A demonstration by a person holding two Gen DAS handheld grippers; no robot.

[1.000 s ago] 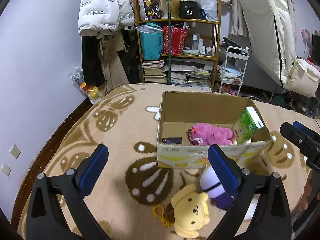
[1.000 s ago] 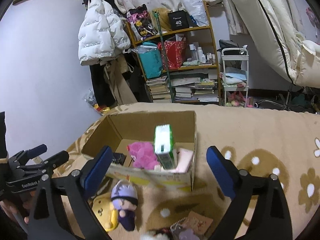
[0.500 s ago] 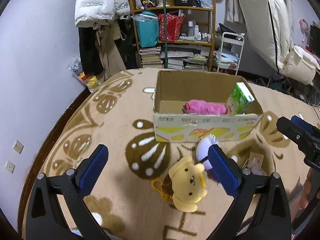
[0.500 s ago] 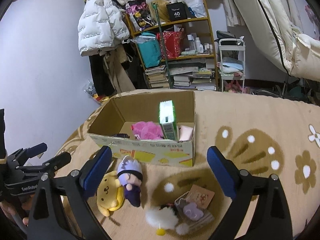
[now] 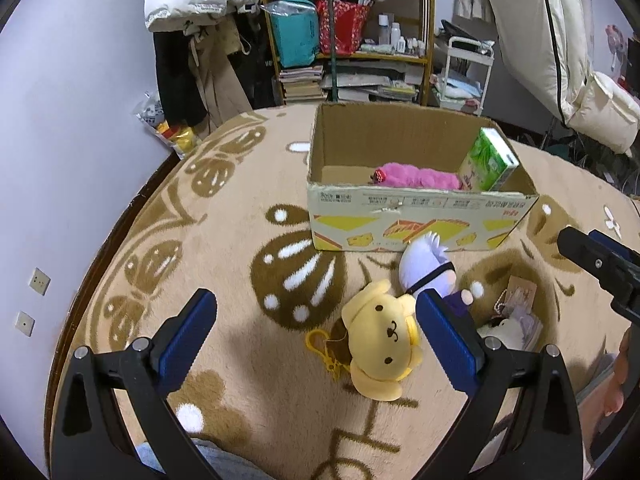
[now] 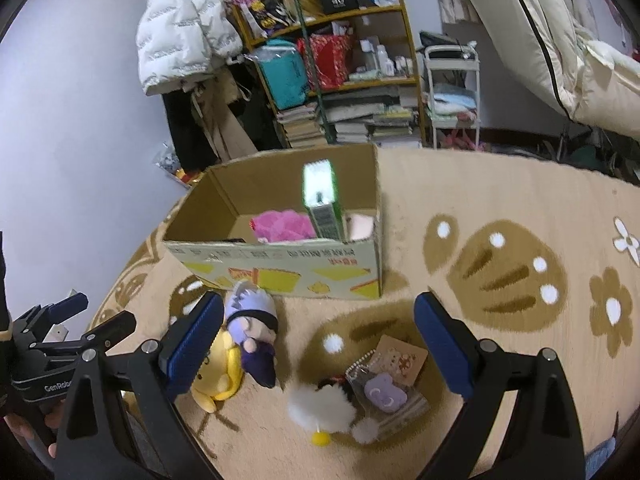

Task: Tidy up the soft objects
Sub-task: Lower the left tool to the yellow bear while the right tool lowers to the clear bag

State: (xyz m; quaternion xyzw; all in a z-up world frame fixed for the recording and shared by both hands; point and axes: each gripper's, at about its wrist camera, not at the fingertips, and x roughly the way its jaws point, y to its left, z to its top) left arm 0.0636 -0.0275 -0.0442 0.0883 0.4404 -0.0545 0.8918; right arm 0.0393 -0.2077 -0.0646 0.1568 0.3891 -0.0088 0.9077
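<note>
A cardboard box (image 5: 416,222) (image 6: 280,268) stands on the patterned carpet. It holds a pink plush (image 5: 416,178) (image 6: 282,226) and a green tissue pack (image 5: 488,160) (image 6: 320,200). In front of it lie a yellow dog plush (image 5: 382,340) (image 6: 218,376), a purple-haired doll (image 5: 430,270) (image 6: 254,332), a white fluffy toy (image 6: 320,404) and a packaged purple charm (image 6: 382,390) (image 5: 516,312). My left gripper (image 5: 312,328) is open and empty above the carpet, near the yellow plush. My right gripper (image 6: 318,336) is open and empty above the small toys.
A shelf (image 5: 348,32) crowded with books, bags and bottles stands behind the box, with hanging coats (image 5: 188,0) to its left and a white cart (image 5: 464,68) to its right. A wall (image 5: 60,140) borders the carpet on the left.
Both grippers have drawn back and risen from the box. The box looks farther away and more of the toys on the carpet have come into view. Both stay open.
</note>
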